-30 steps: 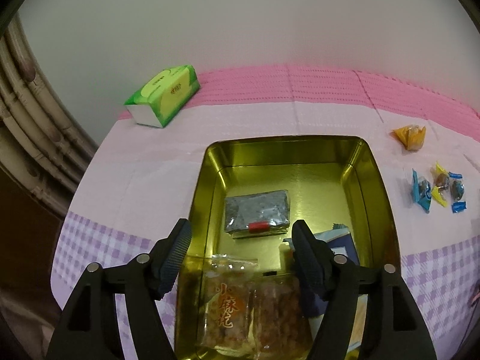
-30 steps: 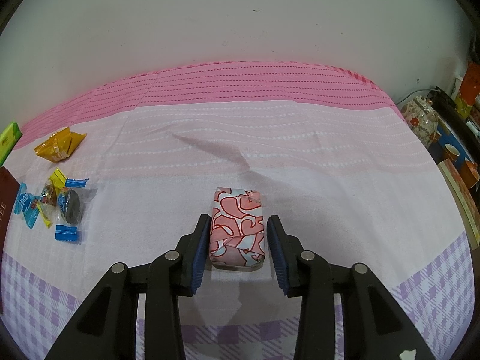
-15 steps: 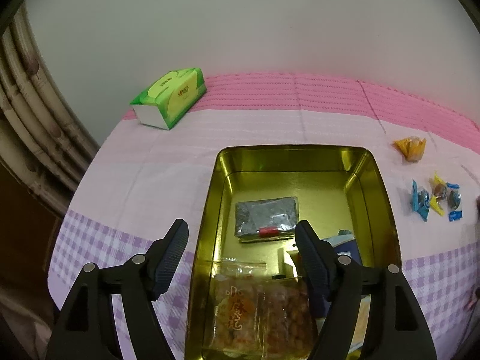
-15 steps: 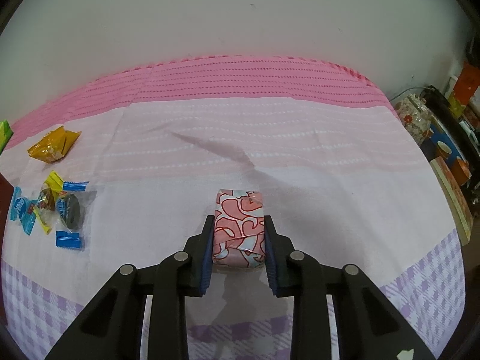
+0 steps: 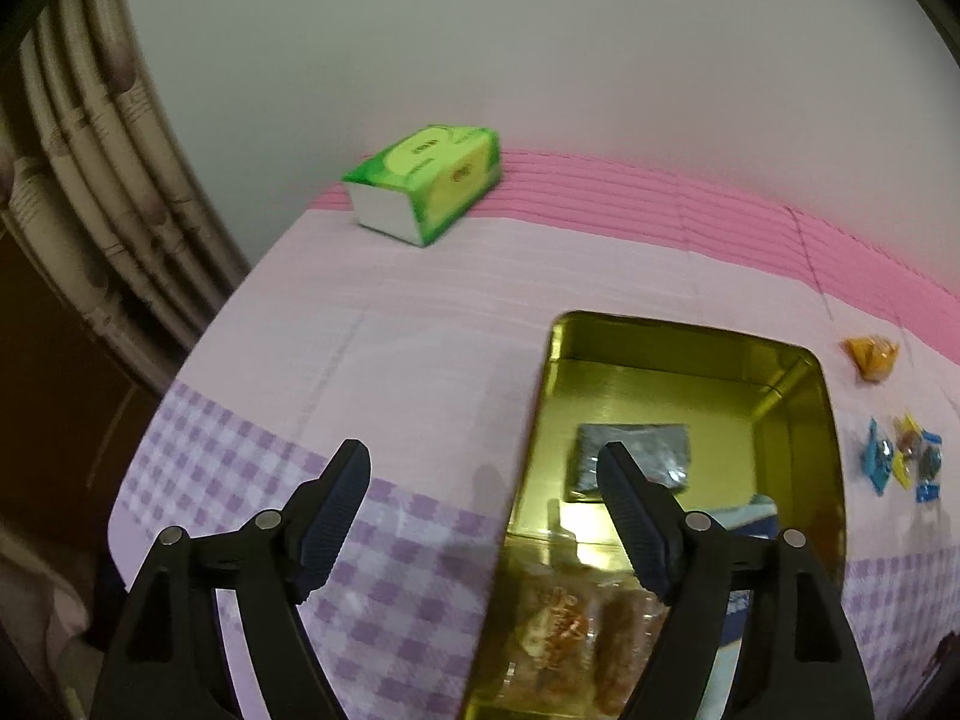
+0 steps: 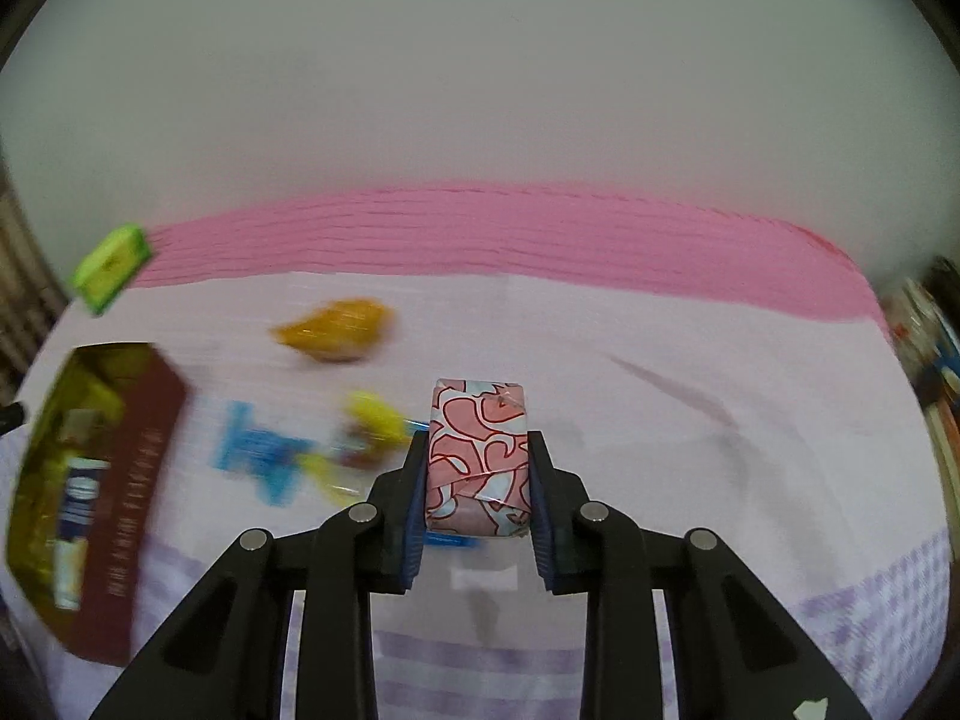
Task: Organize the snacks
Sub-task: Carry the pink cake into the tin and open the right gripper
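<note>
My right gripper (image 6: 477,456) is shut on a pink patterned snack pack (image 6: 479,456) and holds it above the cloth. A gold tin (image 5: 831,420) holds a grey pack (image 5: 636,456) and cracker packs (image 5: 576,624); it shows at the left of the right wrist view (image 6: 36,420) with a dark red side. My left gripper (image 5: 483,474) is open and empty over the tin's left edge. An orange snack (image 5: 873,354) and several small candies (image 5: 900,456) lie right of the tin; in the right wrist view the orange snack (image 6: 336,330) and candies (image 6: 264,456) are blurred.
A green tissue box (image 5: 429,180) stands at the back left of the pink cloth, also seen in the right wrist view (image 6: 111,267). A curtain (image 5: 90,180) hangs at the left. Cluttered items (image 6: 930,360) sit past the table's right edge.
My right gripper closed on the pink pack, lifted it and swung left toward the tin. My left gripper moved left, off the tin's middle to its left edge.
</note>
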